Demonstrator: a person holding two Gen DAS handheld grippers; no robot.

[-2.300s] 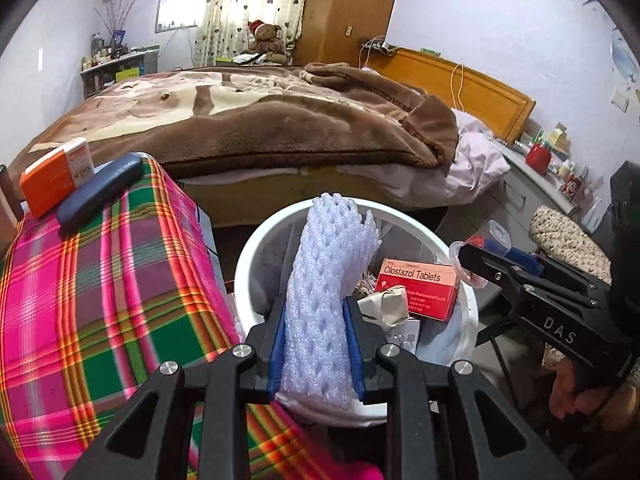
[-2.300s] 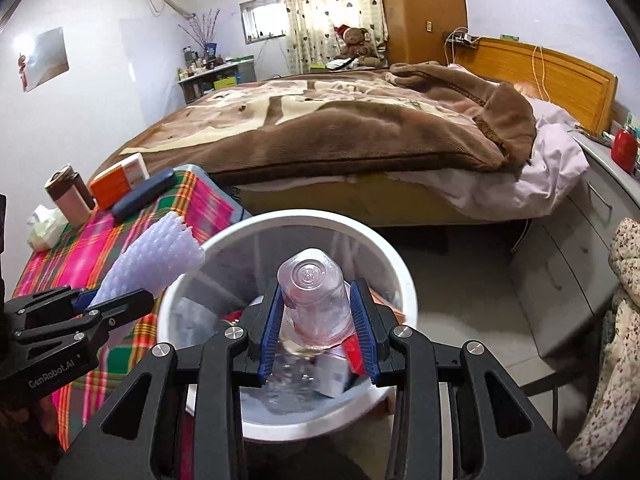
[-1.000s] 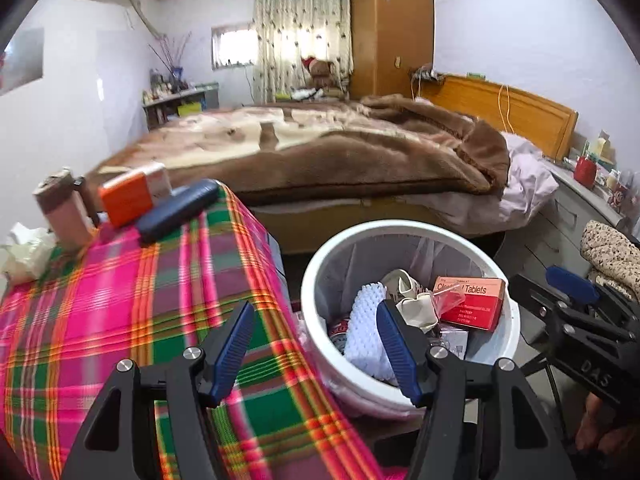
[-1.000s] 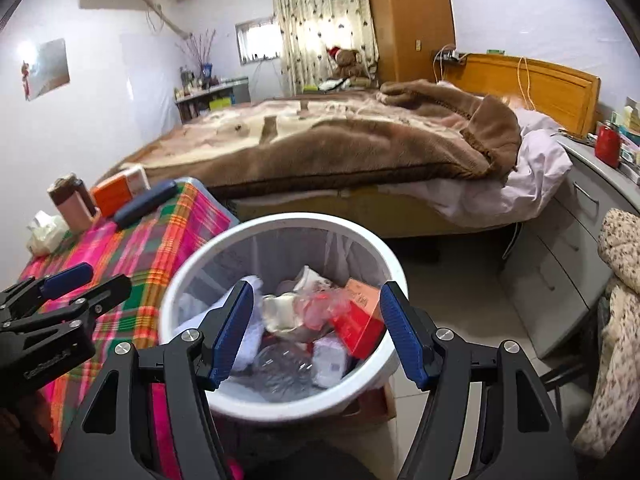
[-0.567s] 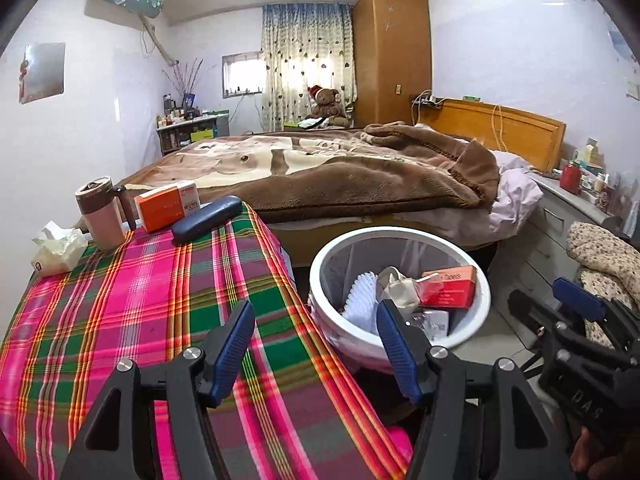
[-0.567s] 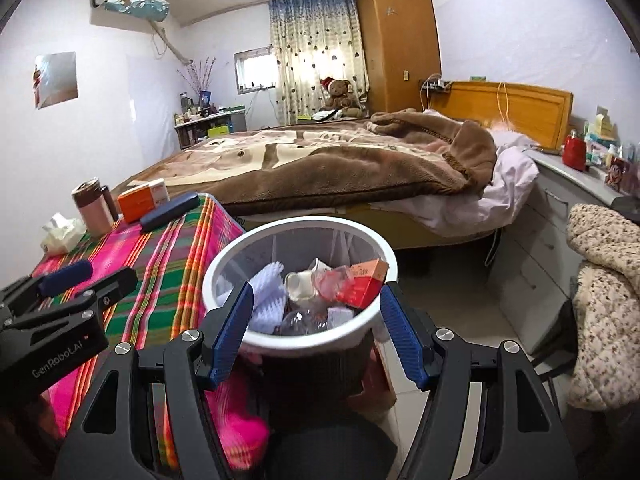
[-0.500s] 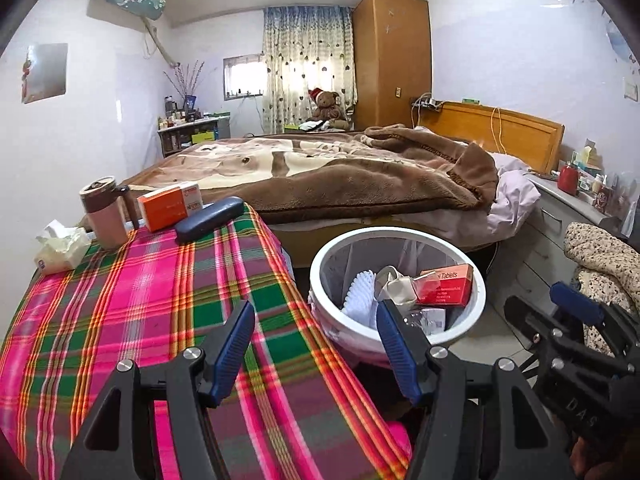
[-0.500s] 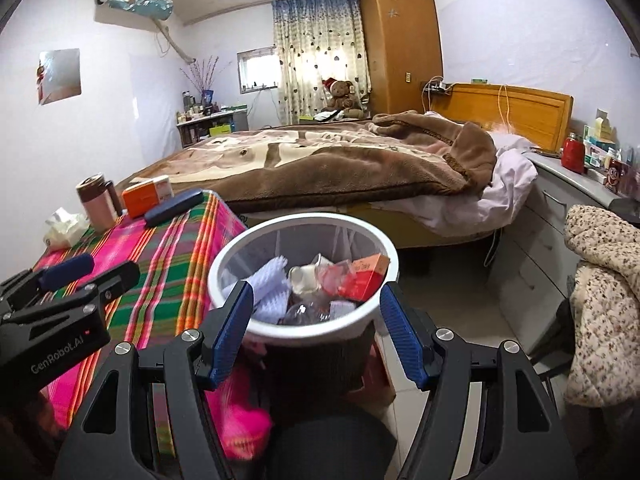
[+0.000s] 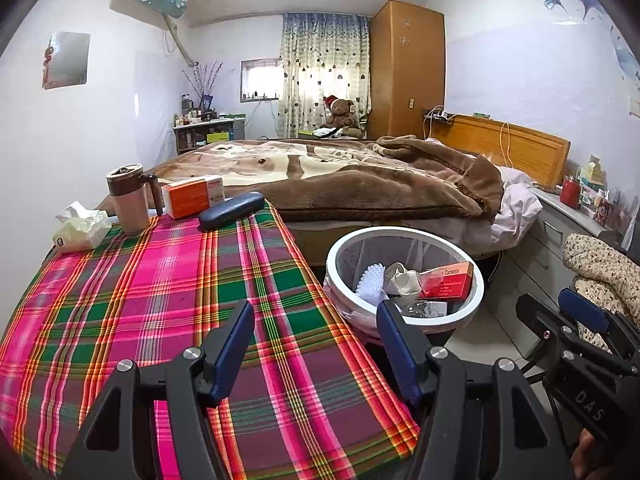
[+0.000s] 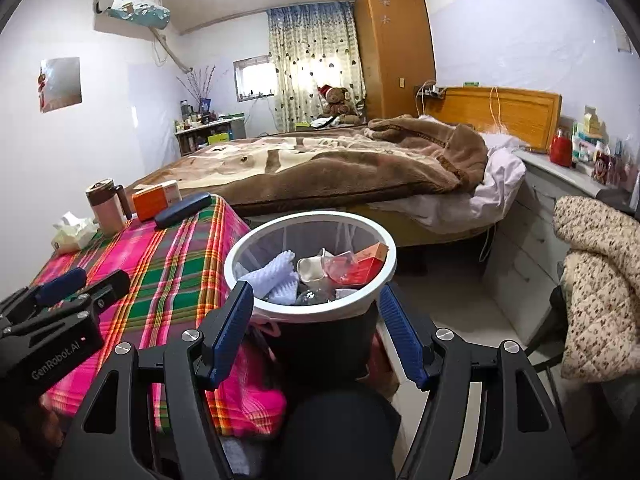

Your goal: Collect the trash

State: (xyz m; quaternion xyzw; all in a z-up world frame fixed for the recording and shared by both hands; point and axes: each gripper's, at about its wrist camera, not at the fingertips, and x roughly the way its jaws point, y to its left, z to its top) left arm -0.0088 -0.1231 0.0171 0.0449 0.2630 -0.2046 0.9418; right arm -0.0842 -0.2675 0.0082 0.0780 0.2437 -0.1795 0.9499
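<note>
Left gripper (image 9: 314, 334) and right gripper (image 10: 316, 320): both tilted downward, jaws wide and empty, side by side facing the round white trash bin (image 10: 244, 254) beside the plaid-clothed table's (image 9: 140, 300) right edge.

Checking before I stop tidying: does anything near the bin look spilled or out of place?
Nothing stands out. The trash sits inside the bin, none shows on the floor beside it, and the cup on the table stands upright.

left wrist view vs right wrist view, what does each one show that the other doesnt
Only the left wrist view shows the right gripper from the side and the bare near stretch of the plaid cloth. Only the right wrist view shows the left gripper from the side and the bin's dark body. Both show the trash-filled bin, mug, orange box, tissues and bed.
</note>
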